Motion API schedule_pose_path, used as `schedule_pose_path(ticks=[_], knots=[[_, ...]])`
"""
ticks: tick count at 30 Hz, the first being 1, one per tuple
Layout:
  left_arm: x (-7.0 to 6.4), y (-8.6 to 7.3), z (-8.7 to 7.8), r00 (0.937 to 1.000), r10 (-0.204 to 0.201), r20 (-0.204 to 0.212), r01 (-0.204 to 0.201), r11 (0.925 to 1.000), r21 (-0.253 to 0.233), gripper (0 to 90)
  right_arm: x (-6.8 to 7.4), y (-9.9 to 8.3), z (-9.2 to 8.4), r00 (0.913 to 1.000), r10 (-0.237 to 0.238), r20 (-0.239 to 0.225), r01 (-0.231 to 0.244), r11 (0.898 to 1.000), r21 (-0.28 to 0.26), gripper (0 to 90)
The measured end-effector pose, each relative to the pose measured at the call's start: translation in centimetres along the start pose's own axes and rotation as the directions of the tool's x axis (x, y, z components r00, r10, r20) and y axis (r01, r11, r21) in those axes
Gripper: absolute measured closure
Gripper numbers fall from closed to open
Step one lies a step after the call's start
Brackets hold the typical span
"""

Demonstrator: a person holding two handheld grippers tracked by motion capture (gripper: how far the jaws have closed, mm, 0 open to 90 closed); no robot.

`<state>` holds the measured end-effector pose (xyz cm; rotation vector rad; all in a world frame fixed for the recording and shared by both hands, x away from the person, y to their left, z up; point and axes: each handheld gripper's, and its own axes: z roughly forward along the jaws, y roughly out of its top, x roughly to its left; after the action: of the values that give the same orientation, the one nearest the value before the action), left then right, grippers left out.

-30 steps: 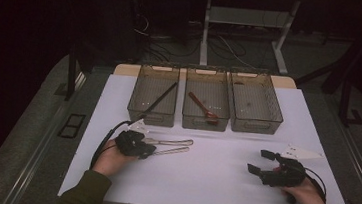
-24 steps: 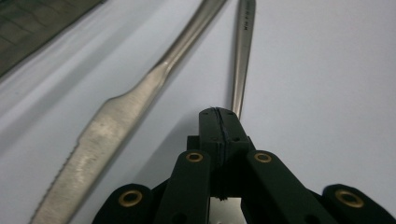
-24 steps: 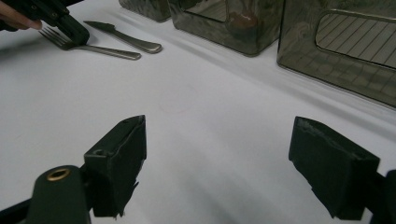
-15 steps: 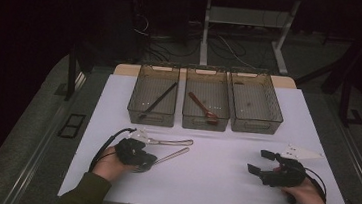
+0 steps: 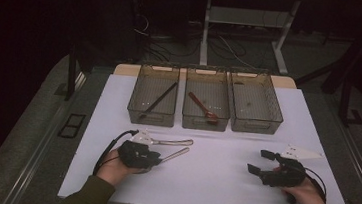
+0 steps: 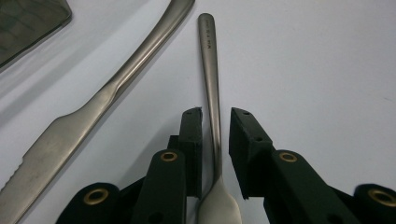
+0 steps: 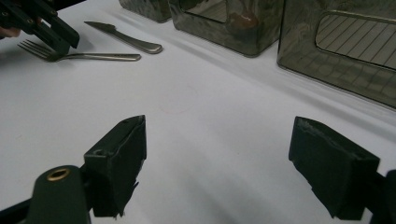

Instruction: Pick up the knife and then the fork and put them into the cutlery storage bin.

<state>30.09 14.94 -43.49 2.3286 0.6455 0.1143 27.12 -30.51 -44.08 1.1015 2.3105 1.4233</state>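
Left gripper straddles the fork lying near-left on the table beside the knife, jaws having just been opening with small gaps either side, likely to re-seat the grip; right gripper rests wide open, empty.

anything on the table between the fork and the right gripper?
Nothing: bare white table from the fork to the right gripper, as the right gripper view shows. The knife lies beyond the fork, toward the bins.
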Motion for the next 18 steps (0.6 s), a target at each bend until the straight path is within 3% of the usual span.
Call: schedule_pose_path(ticks=[3, 5, 18], knots=[[-0.22, -0.09, 0.35, 0.9998, -0.015, -0.016, 0.015, 0.9998, -0.012, 73.6, 0.01, 0.00, -0.01, 1.0000, 0.001, -0.001, -0.001, 1.000, 0.000, 18.4], [-0.12, -0.11, 0.50, 0.9998, 0.000, -0.022, 0.000, 1.0000, -0.004, 75.1, 0.01, 0.00, 0.02, 1.0000, -0.001, -0.001, 0.001, 1.000, 0.001, 18.4], [-0.28, -0.10, 0.94, 0.9998, -0.016, -0.009, 0.016, 0.9999, 0.006, 83.3, 0.07, 0.01, 0.05, 0.9999, -0.008, -0.007, 0.008, 1.000, 0.005, 18.4]])
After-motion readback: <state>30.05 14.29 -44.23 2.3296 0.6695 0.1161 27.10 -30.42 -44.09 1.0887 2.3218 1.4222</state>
